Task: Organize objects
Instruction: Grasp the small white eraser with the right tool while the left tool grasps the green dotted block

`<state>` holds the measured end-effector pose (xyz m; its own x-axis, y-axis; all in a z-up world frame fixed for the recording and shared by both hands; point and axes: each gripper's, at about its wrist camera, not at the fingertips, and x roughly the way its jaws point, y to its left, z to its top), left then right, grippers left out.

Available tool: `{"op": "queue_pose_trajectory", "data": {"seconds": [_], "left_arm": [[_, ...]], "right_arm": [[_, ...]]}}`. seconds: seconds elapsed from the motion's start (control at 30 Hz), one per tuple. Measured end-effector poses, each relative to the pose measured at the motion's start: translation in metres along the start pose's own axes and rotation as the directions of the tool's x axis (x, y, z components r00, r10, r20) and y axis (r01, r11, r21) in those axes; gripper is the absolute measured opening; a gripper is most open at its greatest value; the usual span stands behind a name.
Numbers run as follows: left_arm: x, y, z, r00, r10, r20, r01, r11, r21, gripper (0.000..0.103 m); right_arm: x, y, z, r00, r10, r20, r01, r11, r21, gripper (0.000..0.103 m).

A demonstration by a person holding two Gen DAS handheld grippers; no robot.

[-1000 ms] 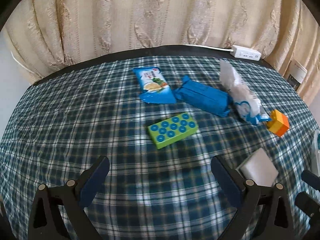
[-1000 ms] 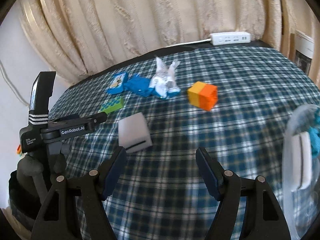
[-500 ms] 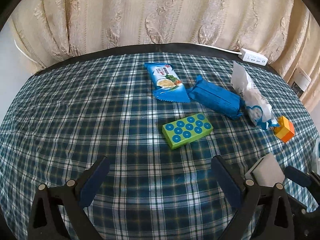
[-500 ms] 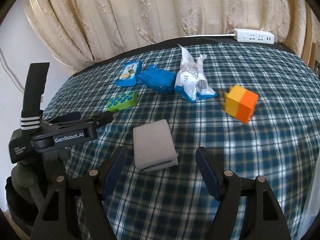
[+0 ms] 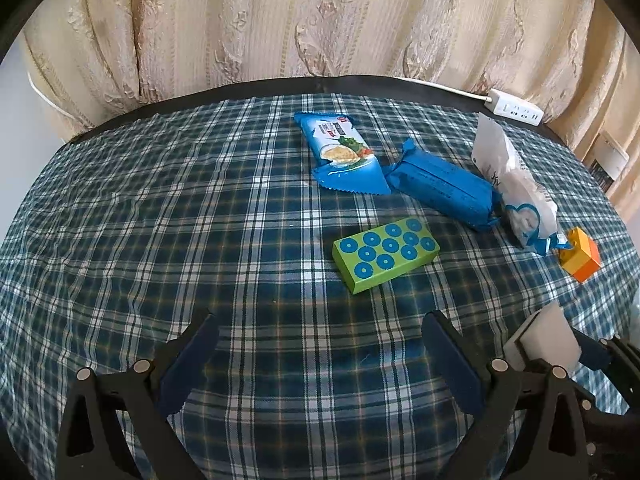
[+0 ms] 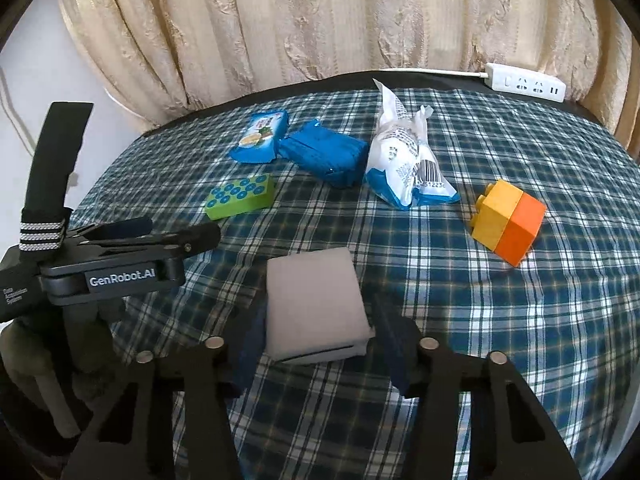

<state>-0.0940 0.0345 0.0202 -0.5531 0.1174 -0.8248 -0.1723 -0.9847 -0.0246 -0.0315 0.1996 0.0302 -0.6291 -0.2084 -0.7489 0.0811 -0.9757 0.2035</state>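
A grey flat block (image 6: pixel 314 304) lies on the plaid tablecloth (image 6: pixel 480 320), between the fingers of my right gripper (image 6: pixel 320 344), which is open around it; whether the pads touch it I cannot tell. The block also shows in the left wrist view (image 5: pixel 540 340). My left gripper (image 5: pixel 320 344) is open and empty, a little short of the green studded brick (image 5: pixel 384 254). That brick shows in the right wrist view (image 6: pixel 240 196). An orange and yellow brick (image 6: pixel 508 226) lies to the right.
Three snack packs lie in a row: a light blue packet (image 5: pixel 342 154), a dark blue pack (image 5: pixel 440 188) and a white and blue bag (image 5: pixel 516 188). A white power strip (image 5: pixel 516 112) sits at the table's far edge before a beige curtain (image 5: pixel 320 20).
My right gripper has moved forward and left, so the grey block now sits between its fingers. My left gripper has shifted left; the objects appear further right in its view.
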Motion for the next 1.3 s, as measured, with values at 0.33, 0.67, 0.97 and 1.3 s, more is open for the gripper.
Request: {"op": "queue_pose_trajectory", "data": {"seconds": [0.33,0.67,0.97,1.3], "left_arm": [[0.001,-0.015,0.012,0.999,0.036,-0.010,-0.035,0.999,0.025,0.103],[0.016,-0.030,0.032,0.999,0.037,-0.040,-0.038,0.999,-0.030,0.103],[0.030,-0.029,0.041,0.997,0.063,-0.047,-0.067,0.994,-0.090,0.099],[0.031,-0.026,0.038,0.997,0.066,-0.032,-0.069,0.994,-0.081,0.074]], "right_arm": [[-0.011,-0.009,-0.002,0.997,0.019,0.068,-0.021,0.999,0.041,0.049],[-0.016,-0.021,-0.003,0.996,0.029,0.085,-0.037,0.994,0.098,0.049],[-0.016,-0.021,-0.003,0.996,0.030,0.083,-0.039,0.994,0.100,0.049],[-0.014,-0.021,-0.003,0.997,0.029,0.077,-0.036,0.995,0.095,0.049]]}}
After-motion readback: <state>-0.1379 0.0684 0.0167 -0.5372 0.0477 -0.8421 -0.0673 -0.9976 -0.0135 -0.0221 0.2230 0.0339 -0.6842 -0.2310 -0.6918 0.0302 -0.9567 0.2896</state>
